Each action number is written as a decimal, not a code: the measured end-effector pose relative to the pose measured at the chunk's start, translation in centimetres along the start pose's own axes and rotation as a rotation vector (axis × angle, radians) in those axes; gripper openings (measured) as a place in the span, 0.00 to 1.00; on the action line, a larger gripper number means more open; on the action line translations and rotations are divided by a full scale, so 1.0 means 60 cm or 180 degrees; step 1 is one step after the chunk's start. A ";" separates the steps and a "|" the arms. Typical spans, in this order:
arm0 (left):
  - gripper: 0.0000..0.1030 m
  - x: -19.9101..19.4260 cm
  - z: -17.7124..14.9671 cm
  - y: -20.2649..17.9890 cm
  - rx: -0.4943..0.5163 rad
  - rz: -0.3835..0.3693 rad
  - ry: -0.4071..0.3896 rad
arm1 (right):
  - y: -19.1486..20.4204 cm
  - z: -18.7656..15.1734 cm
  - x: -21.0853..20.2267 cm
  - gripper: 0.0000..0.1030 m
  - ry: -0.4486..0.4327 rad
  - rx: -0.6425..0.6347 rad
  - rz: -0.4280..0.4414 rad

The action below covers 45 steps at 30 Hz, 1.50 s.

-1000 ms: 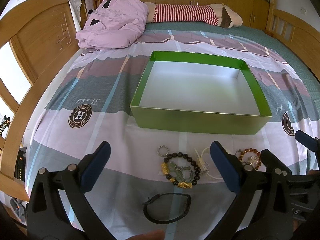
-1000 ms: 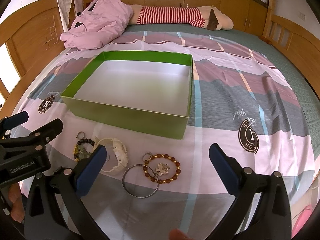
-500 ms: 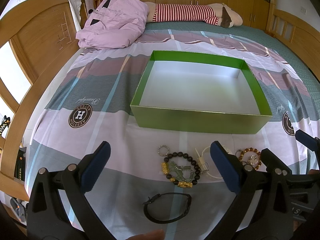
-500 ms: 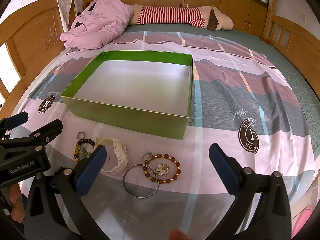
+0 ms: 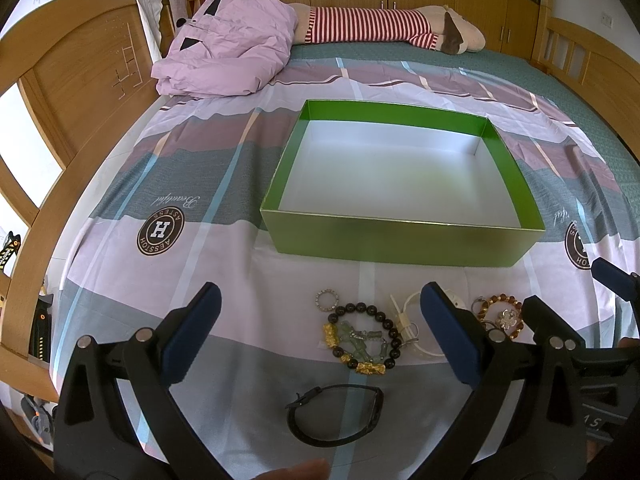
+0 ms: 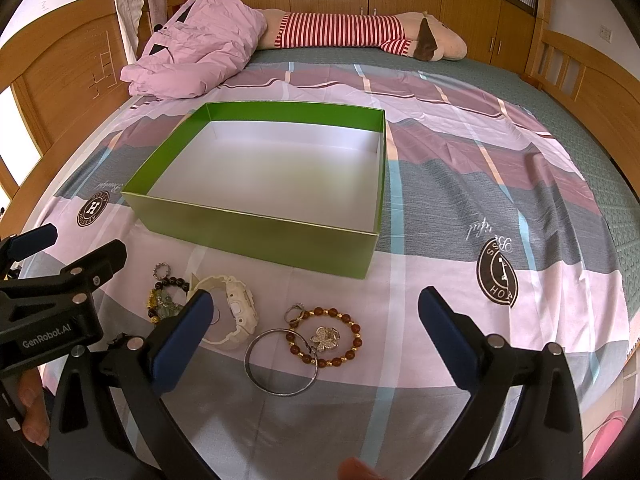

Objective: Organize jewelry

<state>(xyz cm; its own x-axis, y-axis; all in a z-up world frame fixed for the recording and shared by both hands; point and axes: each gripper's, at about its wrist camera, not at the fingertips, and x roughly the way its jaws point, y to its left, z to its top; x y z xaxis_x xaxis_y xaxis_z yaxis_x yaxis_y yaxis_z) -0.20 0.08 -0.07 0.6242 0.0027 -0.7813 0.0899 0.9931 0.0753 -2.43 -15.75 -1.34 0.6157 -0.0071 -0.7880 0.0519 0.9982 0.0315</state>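
Note:
An empty green box (image 5: 400,246) (image 6: 256,232) with a white inside sits on the bed. In front of it lie a black-and-gold bead bracelet (image 5: 362,340) (image 6: 164,300), a small ring (image 5: 327,300), a black band (image 5: 336,414), a white watch (image 6: 230,314), a silver bangle (image 6: 280,362) and an amber bead bracelet with a flower charm (image 6: 326,338) (image 5: 502,316). My left gripper (image 5: 320,336) is open above the black bracelet. My right gripper (image 6: 316,340) is open above the bangle and amber bracelet. Both are empty.
A pink jacket (image 5: 228,52) and a striped plush toy (image 5: 380,26) lie at the far end of the bed. Wooden bed rails (image 5: 80,92) run along both sides. The patterned sheet (image 6: 480,184) stretches right of the box.

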 end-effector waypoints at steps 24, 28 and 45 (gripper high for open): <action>0.98 0.015 -0.006 0.009 0.0056 -0.0036 0.0055 | 0.001 0.000 0.002 0.99 0.0005 -0.0005 -0.0024; 0.98 0.018 0.007 0.039 0.0005 -0.0111 0.0102 | -0.009 0.005 0.008 0.99 0.0091 -0.0108 -0.0301; 0.81 0.069 -0.010 0.052 0.0175 -0.0766 0.1057 | 0.038 0.017 0.073 0.60 0.0592 -0.0323 0.0368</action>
<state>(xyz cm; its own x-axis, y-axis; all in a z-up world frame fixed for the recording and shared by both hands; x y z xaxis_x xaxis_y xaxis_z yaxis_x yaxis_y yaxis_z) 2.22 3.26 -3.44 0.2967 -0.1823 -0.9374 0.2496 0.9623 -0.1081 1.21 -13.56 -4.10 0.4570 0.1095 -0.8827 -0.0957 0.9927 0.0736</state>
